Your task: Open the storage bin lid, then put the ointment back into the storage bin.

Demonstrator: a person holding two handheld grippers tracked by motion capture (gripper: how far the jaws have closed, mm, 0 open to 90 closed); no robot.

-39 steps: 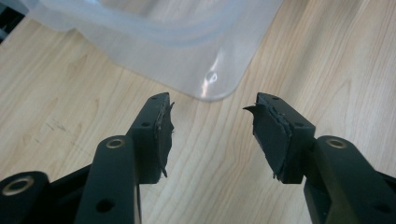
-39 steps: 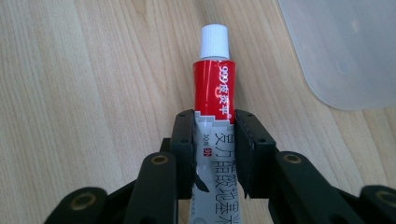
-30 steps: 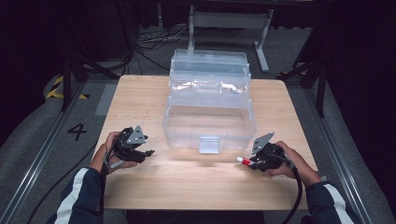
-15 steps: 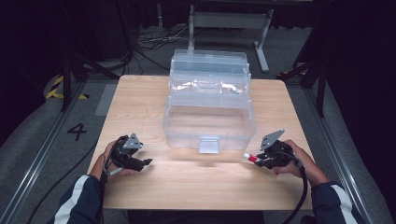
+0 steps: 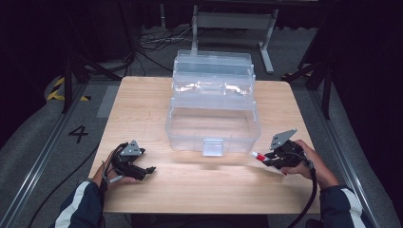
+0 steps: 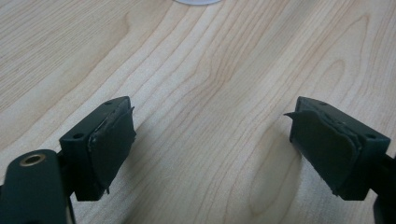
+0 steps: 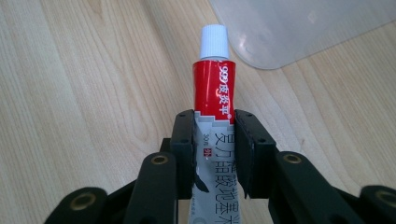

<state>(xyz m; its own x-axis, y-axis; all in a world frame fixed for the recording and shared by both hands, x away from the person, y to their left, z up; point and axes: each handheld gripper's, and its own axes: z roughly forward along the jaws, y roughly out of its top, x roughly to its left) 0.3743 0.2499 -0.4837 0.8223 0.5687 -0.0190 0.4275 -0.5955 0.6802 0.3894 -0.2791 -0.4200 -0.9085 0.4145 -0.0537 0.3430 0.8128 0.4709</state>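
Tube (image 7: 214,88) label legible from right gripper (image 7: 215,140)

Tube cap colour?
White cap on the red and grey tube; right gripper view shows it best.

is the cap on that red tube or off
On: a white cap sits on the tip of the red tube, which the right gripper clamps.

Brightly and evenly lit from above on the desk (image 5: 142,118); beyond its edges dim, nearly black at the back and right of the high view. Soft glare on the clear box (image 5: 212,111) at the desk's middle, faint shadow just in front of it. Somewhat grainy and soft overall. Close views sharp on the wood grain, with soft dark shadows under the left tool (image 6: 210,140); print on the tube (image 7: 215,93) crisp.
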